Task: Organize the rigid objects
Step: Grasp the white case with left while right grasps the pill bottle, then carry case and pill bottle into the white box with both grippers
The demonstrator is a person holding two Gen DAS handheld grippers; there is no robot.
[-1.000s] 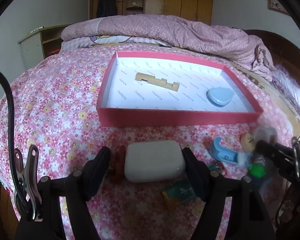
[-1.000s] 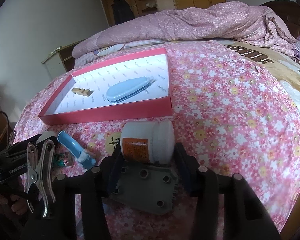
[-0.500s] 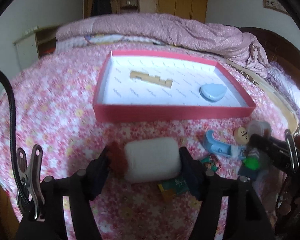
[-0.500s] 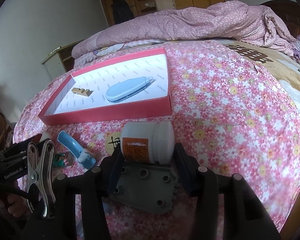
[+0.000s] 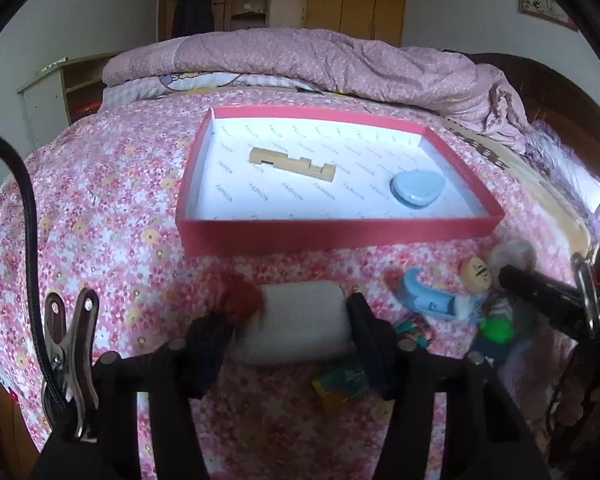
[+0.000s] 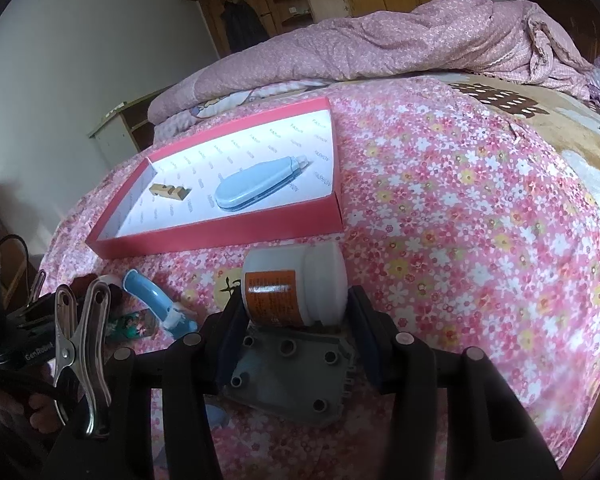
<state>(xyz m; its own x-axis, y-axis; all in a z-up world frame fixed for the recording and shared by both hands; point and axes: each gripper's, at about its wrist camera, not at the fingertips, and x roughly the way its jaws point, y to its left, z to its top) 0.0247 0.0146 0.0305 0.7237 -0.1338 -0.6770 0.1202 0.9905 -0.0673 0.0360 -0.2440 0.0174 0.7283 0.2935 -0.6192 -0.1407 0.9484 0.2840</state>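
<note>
Left gripper (image 5: 290, 326) closing around a white rounded case (image 5: 300, 326); right gripper (image 6: 292, 312) clamping a small white jar (image 6: 296, 284).

Left view: the case sits between the jaws, probably light, stiff and smooth, best taken across its flat sides. Right view: the jar lies sideways between the pads, likely rigid and prone to roll, red box (image 6: 228, 232) just ahead.

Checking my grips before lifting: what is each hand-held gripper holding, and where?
Left hand-held gripper: closing on white case's ends. Right hand-held gripper: white jar, base and cap.

"FASHION" across box lining (image 5: 300, 200)
</note>
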